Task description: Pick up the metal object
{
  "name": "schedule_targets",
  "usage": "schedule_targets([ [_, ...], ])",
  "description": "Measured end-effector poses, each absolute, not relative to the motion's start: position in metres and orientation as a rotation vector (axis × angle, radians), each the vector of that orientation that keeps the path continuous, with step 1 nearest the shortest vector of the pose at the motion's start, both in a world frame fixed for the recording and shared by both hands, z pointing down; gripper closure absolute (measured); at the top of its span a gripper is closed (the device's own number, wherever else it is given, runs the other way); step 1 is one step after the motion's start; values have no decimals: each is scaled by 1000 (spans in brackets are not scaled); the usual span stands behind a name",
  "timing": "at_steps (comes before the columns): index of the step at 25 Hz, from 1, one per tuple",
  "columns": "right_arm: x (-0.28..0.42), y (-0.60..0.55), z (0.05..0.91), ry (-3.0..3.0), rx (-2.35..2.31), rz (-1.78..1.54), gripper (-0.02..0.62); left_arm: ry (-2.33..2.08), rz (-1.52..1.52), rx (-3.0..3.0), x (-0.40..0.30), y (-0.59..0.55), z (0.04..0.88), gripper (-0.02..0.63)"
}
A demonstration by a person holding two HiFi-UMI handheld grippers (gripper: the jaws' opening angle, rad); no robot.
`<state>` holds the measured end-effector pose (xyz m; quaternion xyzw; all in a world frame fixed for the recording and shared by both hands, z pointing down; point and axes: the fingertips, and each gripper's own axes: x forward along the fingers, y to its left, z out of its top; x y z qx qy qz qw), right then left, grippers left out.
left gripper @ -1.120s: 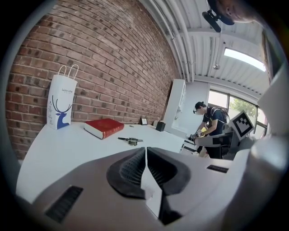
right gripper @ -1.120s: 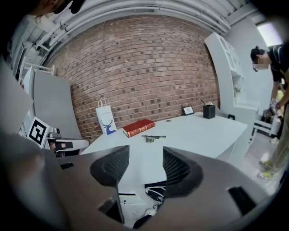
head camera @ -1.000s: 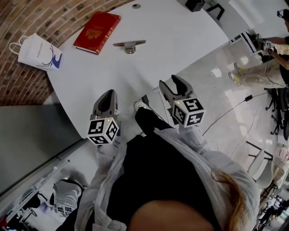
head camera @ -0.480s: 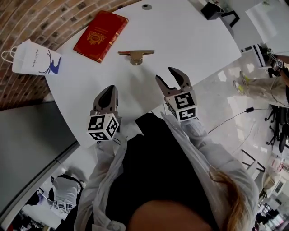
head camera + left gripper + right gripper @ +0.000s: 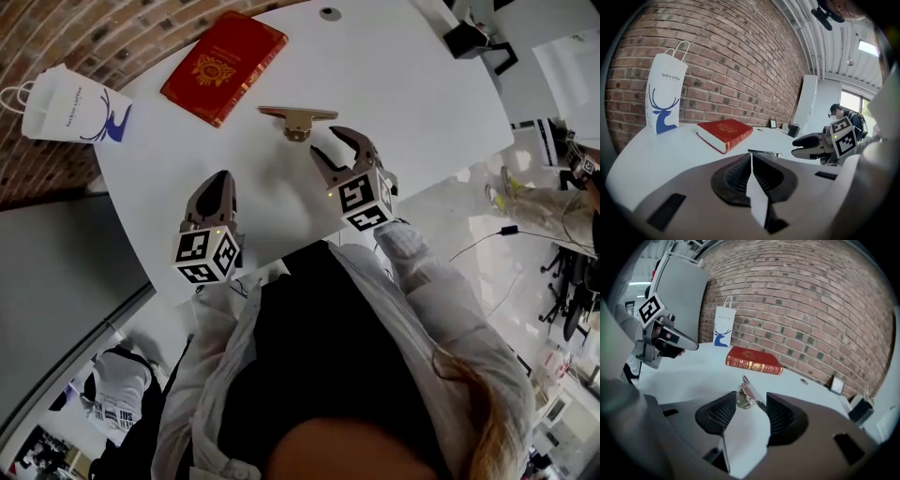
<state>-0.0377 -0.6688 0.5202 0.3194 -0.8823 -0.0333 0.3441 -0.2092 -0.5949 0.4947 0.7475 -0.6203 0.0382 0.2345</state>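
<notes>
The metal object (image 5: 297, 118), a flat bar on a small brass-coloured base, lies on the white table (image 5: 412, 84) in front of a red book (image 5: 223, 67). My right gripper (image 5: 328, 142) hovers just short of it. Its jaws are closing, still apart, with no pad touching the metal. In the right gripper view the metal object (image 5: 747, 393) shows in the gap at the tips of my right gripper (image 5: 750, 405). My left gripper (image 5: 221, 178) is shut and empty near the table's near edge. In the left gripper view the left gripper (image 5: 751, 155) has its jaws pressed together.
A white paper bag (image 5: 71, 108) with a blue deer stands at the table's far left, by the brick wall. A small round insert (image 5: 329, 13) sits at the table's far edge. A black chair (image 5: 473, 39) and another person (image 5: 572, 178) are off to the right.
My right gripper has moved forward over the table, from beside the near edge up to the metal object. The left gripper has stayed near the edge, shut.
</notes>
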Motion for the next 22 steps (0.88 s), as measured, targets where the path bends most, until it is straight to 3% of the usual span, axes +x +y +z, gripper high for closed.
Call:
schedule_targets([
  [16, -80, -694, 575, -1988, 538, -650, 437, -1854, 81, 1857, -266, -577, 519, 580],
  [18, -82, -696, 578, -1951, 532, -704, 458, -1862, 83, 1840, -270, -574, 522, 580],
  [20, -82, -700, 579, -1907, 540, -766, 537, -1866, 86, 1829, -272, -570, 525, 580],
  [22, -82, -701, 579, -1885, 546, -800, 551, -1867, 91, 1822, -273, -567, 527, 580],
])
